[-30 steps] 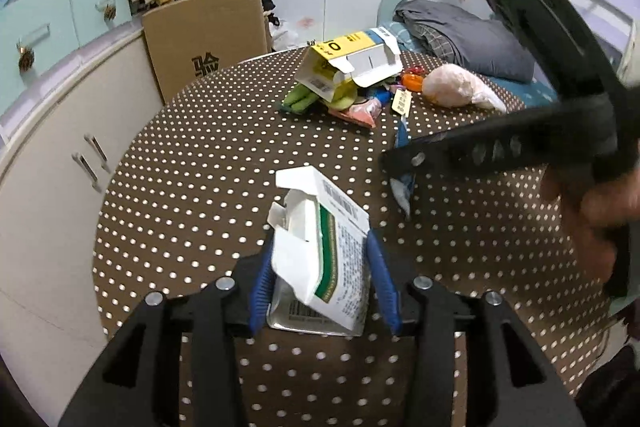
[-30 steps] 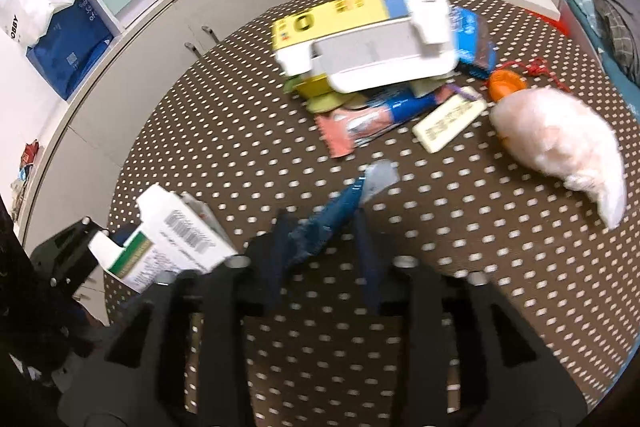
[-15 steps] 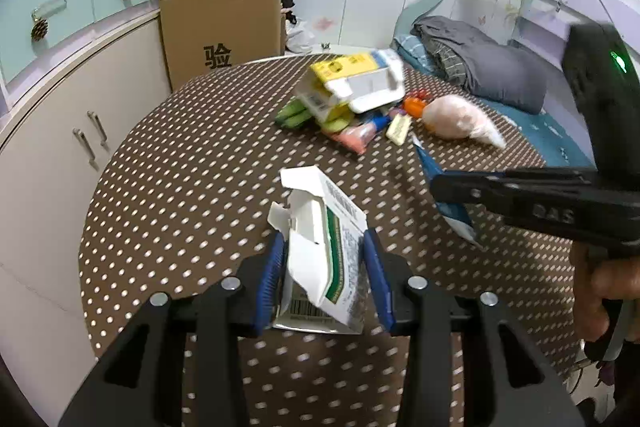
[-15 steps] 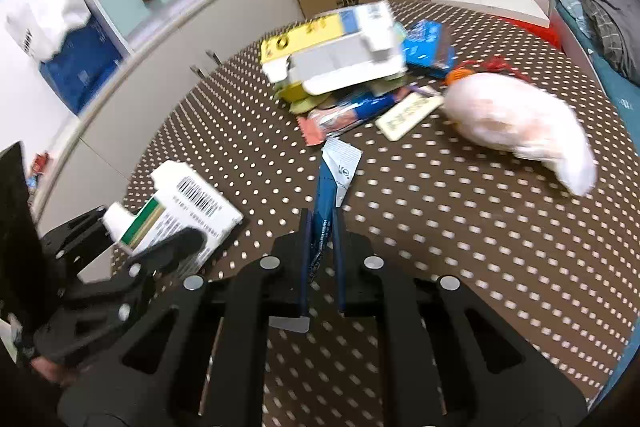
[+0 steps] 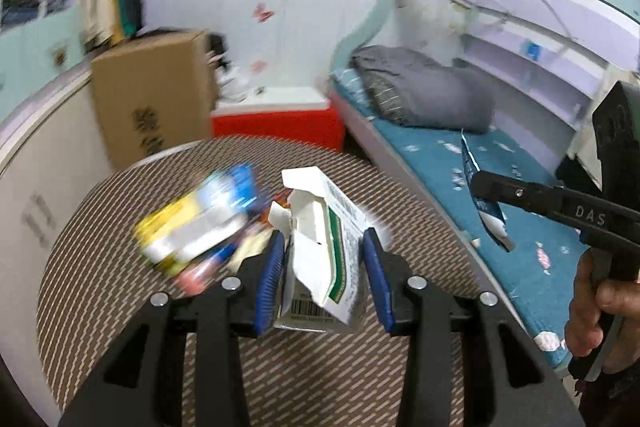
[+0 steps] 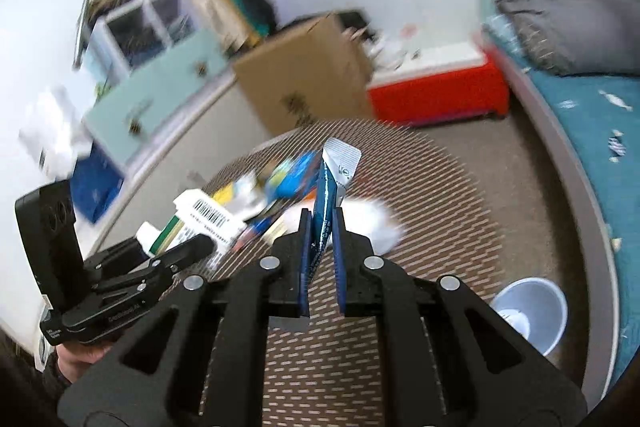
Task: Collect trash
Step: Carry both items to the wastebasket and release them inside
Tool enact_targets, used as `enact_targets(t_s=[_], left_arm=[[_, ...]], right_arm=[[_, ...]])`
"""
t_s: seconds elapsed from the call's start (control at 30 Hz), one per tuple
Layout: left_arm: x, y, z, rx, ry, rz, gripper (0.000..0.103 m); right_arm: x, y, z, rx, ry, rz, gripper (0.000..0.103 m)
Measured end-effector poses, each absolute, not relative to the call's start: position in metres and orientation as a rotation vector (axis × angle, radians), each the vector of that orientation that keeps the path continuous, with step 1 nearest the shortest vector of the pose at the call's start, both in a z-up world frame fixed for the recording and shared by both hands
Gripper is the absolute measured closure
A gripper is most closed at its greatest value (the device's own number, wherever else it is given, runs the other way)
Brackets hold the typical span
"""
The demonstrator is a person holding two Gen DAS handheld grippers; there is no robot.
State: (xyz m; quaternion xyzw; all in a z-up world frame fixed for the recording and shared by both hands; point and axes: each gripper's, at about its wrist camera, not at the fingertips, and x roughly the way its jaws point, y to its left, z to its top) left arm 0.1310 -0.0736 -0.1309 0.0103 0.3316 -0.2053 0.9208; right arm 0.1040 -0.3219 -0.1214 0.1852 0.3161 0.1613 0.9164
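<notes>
Two pieces of trash hang above the worktop [image 5: 100, 287]: the left gripper [image 5: 324, 259] clamps a torn white carton [image 5: 320, 259], and the right gripper [image 6: 322, 227] pinches a blue wrapper [image 6: 326, 187], both beside the remaining litter pile [image 5: 196, 227].

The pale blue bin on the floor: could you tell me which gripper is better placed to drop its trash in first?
Probably the right gripper: the pale blue bin shows low on its side, and it grips the blue wrapper. The left gripper, holding the white carton, sits farther away.
</notes>
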Motion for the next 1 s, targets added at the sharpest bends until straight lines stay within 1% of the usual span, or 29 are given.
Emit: enact_targets(t_s=[0.1, 0.17, 0.3, 0.53, 0.67, 0.73, 0.77, 0.8, 0.87, 0.93, 0.97, 1.0], left_arm=[[0.139, -0.125, -0.12, 0.053, 0.661, -0.499, 0.063], [0.146, -0.165, -0.119, 0.077, 0.665, -0.557, 0.063], [0.161, -0.234, -0.132, 0.102, 0.726, -0.649, 0.063], [0.183, -0.341, -0.185, 0.188, 0.882, -0.747, 0.063], [0.19, -0.381, -0.219, 0.241, 0.968, -0.752, 0.063], [0.193, -0.395, -0.235, 0.258, 1.008, -0.748, 0.063], [0.197, -0.404, -0.245, 0.267, 1.034, -0.748, 0.063], [0.2, -0.411, -0.254, 0.274, 1.056, -0.746, 0.063], [0.203, -0.425, -0.272, 0.299, 1.1, -0.742, 0.063], [0.207, -0.434, -0.286, 0.311, 1.133, -0.737, 0.063], [0.21, -0.441, -0.297, 0.322, 1.157, -0.737, 0.063], [0.212, -0.444, -0.302, 0.325, 1.167, -0.734, 0.063]], right_arm=[[0.102, -0.371, -0.126, 0.424, 0.636, 0.238, 0.093], [0.096, -0.413, -0.139, 0.468, 0.64, 0.166, 0.093], [0.096, -0.474, -0.182, 0.548, 0.696, 0.04, 0.093], [0.105, -0.543, -0.291, 0.694, 0.88, -0.07, 0.093], [0.111, -0.559, -0.332, 0.756, 0.938, -0.083, 0.092], [0.115, -0.572, -0.354, 0.795, 0.968, -0.101, 0.09], [0.116, -0.577, -0.362, 0.818, 0.986, -0.106, 0.086], [0.117, -0.583, -0.372, 0.851, 0.998, -0.126, 0.066], [0.11, -0.596, -0.379, 0.894, 0.991, -0.175, 0.037], [0.102, -0.604, -0.379, 0.922, 0.978, -0.189, 0.036], [0.096, -0.608, -0.376, 0.922, 0.968, -0.207, 0.032], [0.093, -0.61, -0.373, 0.919, 0.959, -0.214, 0.031]])
